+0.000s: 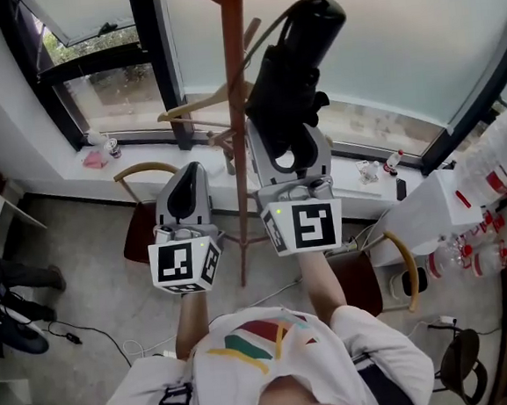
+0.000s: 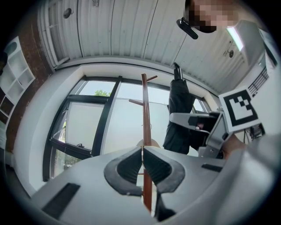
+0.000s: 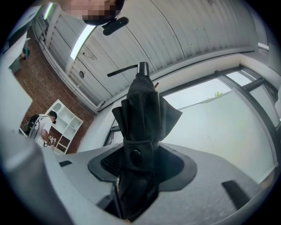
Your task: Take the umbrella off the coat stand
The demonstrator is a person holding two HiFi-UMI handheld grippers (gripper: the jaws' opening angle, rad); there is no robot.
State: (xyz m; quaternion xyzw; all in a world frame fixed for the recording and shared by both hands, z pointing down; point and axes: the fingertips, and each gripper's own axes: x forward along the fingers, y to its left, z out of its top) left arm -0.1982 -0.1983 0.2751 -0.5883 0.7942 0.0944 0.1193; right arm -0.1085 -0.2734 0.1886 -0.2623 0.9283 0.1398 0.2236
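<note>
Your right gripper [image 3: 140, 163] has the folded black umbrella [image 3: 143, 112], right by the coat stand [image 1: 236, 75].
Its jaws are spread wide and clamped on the strapped bundle, which stands up towards 12 o'clock in the right gripper view. In the head view the umbrella sits at 1 o'clock, just right of the brown pole; I can't tell if it touches a peg. Your left gripper [image 2: 142, 163] is down at 7 o'clock, jaws pinched together on nothing.
</note>
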